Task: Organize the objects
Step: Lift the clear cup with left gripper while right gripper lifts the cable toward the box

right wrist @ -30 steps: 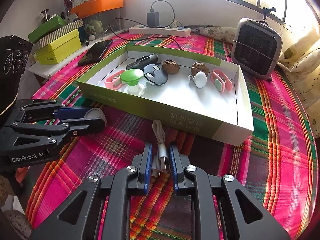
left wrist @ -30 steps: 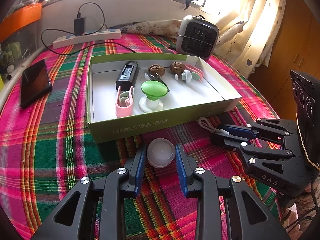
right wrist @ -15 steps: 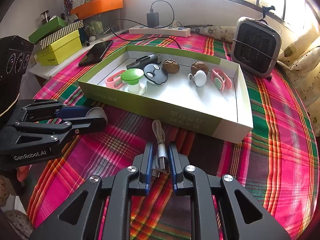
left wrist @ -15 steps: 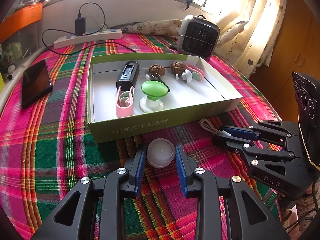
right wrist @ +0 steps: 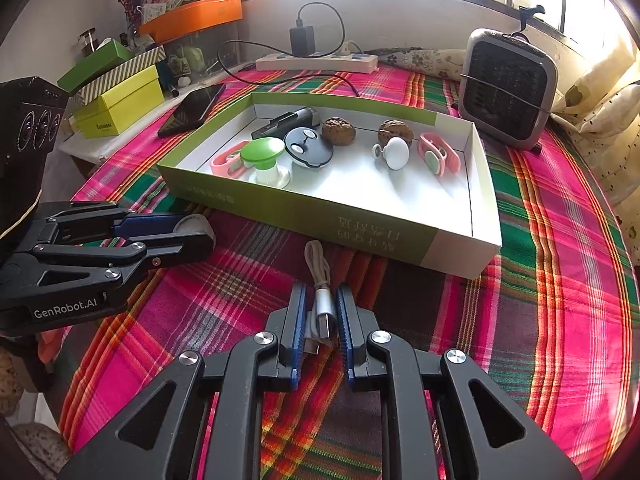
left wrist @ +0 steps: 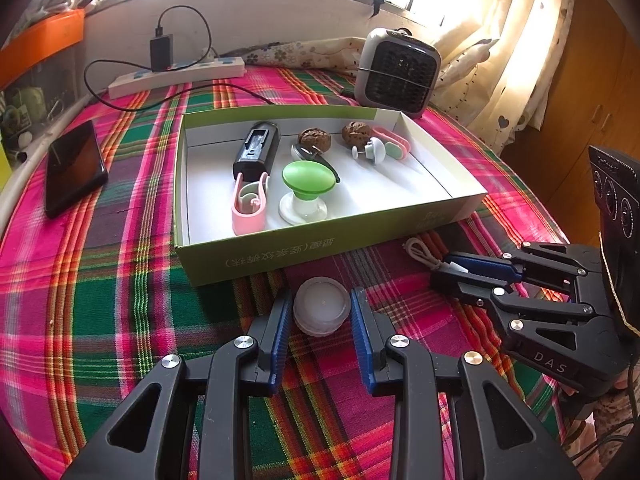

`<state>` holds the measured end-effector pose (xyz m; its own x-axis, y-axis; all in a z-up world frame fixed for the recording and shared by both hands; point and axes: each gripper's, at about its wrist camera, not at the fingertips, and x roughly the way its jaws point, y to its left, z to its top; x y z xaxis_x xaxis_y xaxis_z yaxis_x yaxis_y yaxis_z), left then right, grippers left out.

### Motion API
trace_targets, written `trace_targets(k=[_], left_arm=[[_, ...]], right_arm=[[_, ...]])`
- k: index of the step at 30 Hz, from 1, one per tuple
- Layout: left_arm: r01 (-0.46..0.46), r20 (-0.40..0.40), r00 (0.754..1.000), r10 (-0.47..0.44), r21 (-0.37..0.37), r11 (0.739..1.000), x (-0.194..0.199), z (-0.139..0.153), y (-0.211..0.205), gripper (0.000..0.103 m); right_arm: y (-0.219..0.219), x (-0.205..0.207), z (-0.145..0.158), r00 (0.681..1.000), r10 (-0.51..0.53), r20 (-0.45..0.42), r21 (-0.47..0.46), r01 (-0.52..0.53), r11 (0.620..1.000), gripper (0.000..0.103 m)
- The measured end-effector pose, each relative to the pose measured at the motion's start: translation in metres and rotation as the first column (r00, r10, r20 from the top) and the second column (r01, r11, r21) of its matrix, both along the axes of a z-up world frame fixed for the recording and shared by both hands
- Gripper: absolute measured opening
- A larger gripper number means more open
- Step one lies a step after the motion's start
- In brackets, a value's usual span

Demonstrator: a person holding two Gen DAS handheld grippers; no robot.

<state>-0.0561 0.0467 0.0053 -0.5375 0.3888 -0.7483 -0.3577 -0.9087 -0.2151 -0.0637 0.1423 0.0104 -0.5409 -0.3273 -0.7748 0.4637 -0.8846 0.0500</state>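
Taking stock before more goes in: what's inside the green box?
In the green box: black case, two walnuts, two pink clips, green-capped knob, white knob, dark round gadget. Floor beneath them is hidden.

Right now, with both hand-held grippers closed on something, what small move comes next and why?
Probably lift the left hand-held gripper, shut on the white round lid, toward the green box; lid and cable lie outside it.
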Motion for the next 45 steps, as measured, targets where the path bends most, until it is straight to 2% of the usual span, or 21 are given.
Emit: trace_targets(k=[6, 7, 24, 29, 45], left_arm=[[0.005, -0.006, 1.000, -0.005, -0.008, 1.000, -0.002, 0.002, 0.000, 0.026], [0.005, -0.006, 1.000, -0.006, -0.012, 1.000, -0.003, 0.002, 0.000, 0.026], [0.010, -0.019, 1.000, -0.010, -0.016, 1.000, 0.002, 0.009, 0.006, 0.026], [0.019, -0.044, 0.999, -0.020, -0.018, 1.000, 0.000, 0.020, 0.003, 0.026], [0.034, -0.092, 0.995, -0.034, -0.004, 0.999, -0.032, 0.038, -0.039, 0.026]], right_arm=[[0.005, 0.001, 0.003, 1.000, -0.007, 0.001, -0.017, 0.007, 1.000, 0.015], [0.006, 0.001, 0.003, 1.000, -0.009, -0.001, -0.019, 0.009, 1.000, 0.011], [0.013, 0.003, 0.008, 1.000, -0.011, -0.011, -0.050, 0.010, 0.999, 0.012], [0.017, 0.004, 0.017, 0.999, -0.015, -0.034, -0.061, 0.013, 0.998, 0.012], [0.029, -0.010, 0.041, 0.993, -0.062, -0.099, -0.077, 0.054, 0.996, 0.009]])
